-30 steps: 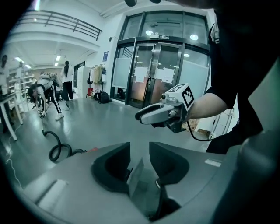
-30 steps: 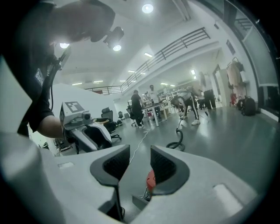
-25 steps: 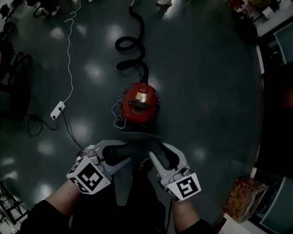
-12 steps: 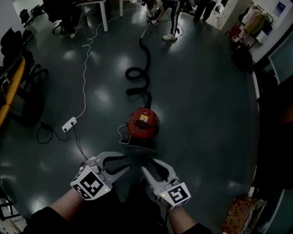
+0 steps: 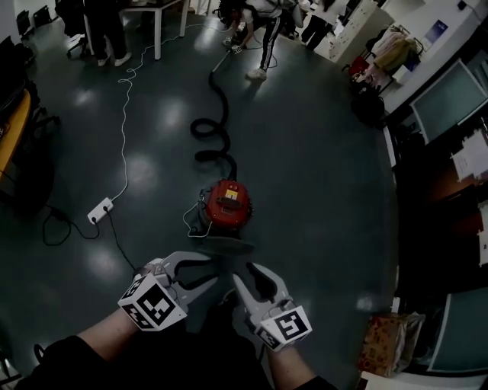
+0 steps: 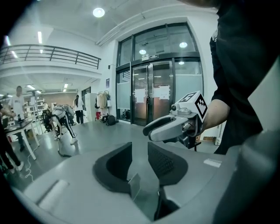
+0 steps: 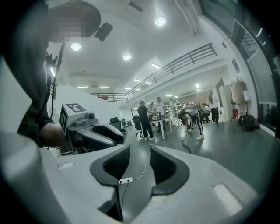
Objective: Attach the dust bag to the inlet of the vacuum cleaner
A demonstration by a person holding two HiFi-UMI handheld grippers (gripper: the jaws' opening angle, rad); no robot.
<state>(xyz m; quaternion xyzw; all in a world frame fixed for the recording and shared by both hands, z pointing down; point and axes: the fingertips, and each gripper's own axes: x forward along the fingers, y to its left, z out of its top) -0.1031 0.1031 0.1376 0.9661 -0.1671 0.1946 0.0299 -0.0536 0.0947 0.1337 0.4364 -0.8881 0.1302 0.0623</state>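
The red vacuum cleaner (image 5: 225,206) stands on the dark floor with its black hose (image 5: 216,145) curling away from me. A dark grey flat shape, probably the dust bag (image 5: 223,245), lies just in front of it, and a paler grey strip runs back between my hands. My left gripper (image 5: 215,270) and right gripper (image 5: 242,273) hover close together on the near side of it, tips toward each other. The left jaws have just been closing a little and still stand apart (image 6: 140,164). A thin pale flap shows low in their gap, unpressed. The right jaws (image 7: 140,164) stand open with nothing between them.
A white power strip (image 5: 100,210) lies left of the vacuum, its cable trailing up the floor. Several people stand round a table (image 5: 156,15) at the far end. A patterned bag (image 5: 389,343) sits at the lower right. Dark cabinets line the right side.
Both grippers have risen and the view has lifted with them, so the vacuum looks smaller and farther off. More of the room shows. The grippers keep their places beside each other.
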